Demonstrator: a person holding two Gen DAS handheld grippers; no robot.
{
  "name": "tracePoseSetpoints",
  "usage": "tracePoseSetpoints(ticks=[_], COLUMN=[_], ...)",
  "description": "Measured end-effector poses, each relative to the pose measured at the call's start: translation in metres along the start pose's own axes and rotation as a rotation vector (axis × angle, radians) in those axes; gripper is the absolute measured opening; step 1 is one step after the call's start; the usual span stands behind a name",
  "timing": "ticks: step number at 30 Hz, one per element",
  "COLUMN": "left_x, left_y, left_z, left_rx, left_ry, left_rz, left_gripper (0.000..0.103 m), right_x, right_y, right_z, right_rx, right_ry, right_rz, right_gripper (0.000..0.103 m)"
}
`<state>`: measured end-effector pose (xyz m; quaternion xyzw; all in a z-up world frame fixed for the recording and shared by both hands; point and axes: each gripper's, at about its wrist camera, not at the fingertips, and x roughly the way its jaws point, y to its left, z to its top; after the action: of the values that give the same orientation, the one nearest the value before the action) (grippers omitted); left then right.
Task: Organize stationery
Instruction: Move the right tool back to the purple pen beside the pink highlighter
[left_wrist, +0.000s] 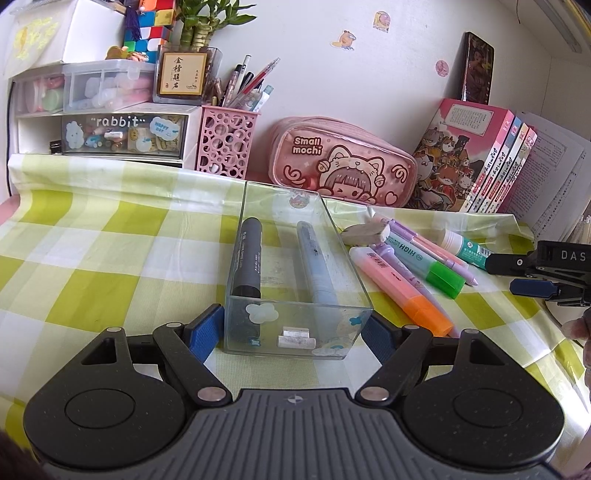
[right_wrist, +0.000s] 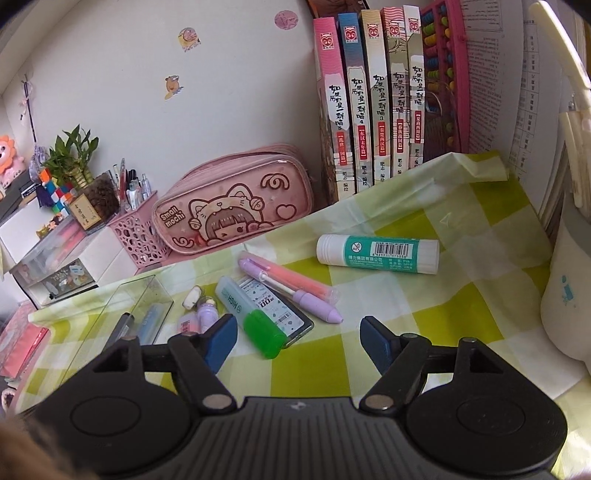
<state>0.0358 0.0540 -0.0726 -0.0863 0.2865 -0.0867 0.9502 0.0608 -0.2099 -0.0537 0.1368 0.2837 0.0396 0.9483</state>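
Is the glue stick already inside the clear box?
No, the glue stick lies on the checked cloth, well apart from the clear box.

Stickered white wall (left_wrist: 369, 85), checked tablecloth (left_wrist: 110, 240)

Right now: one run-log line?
left gripper: shut on clear box | right gripper: open, empty | box: two pens

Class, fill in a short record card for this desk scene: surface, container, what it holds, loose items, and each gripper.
surface: green-and-white checked cloth
container: clear box
in box: dark grey marker, pale blue marker
loose beside box: orange highlighter, green highlighter, purple pen, glue stick
left gripper: pads against the box sides
right gripper: open, nothing between the pads
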Motion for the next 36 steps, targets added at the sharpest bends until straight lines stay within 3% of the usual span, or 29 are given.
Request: tracePoseSetpoints(ticks=[7, 14, 18, 25, 27, 29, 36], left_x=[0.0, -0.001, -0.001, -0.001, -0.001, -0.001, -0.001], left_y=[0.0, 0.0, 0.0, 0.0, 0.0, 0.0, 0.0], left_z=[0.0, 0.0, 0.0, 0.0, 0.0, 0.0, 0.0], left_rx=[0.0, 0.0, -0.001, -0.002, -0.002, -0.002, -0.001], left_ry=[0.0, -0.001, -0.001, -0.001, -0.001, -0.001, -0.001], left_rz=[0.0, -0.001, -0.001, -0.001, -0.001, -0.001, -0.001], left_gripper=[0.078, 0.078, 0.078, 0.078, 0.078, 0.078, 0.078], right_x=[0.013, 0.02, 0.027, 0.036, 0.034, 0.033, 0.022], right_y=[0.006, 0.013, 0.018, 0.027, 0.026, 0.023, 0.025], right_z=[-0.009, -0.009, -0.008, -0.013, -0.013, -0.013, -0.014], right_rx=[-0.026, -0.081, -0.109, -0.173, -0.171, -0.162, -0.214], right_ry=[0.034, -0.026, -0.024, -0.009, -0.011, 0.018, 0.131], right_rz=[0.037, 0.08, 0.106, 0.09, 0.091, 0.094, 0.096], right_gripper=[0.065, 0.065, 0.056, 0.052, 0.045, 0.038, 0.038])
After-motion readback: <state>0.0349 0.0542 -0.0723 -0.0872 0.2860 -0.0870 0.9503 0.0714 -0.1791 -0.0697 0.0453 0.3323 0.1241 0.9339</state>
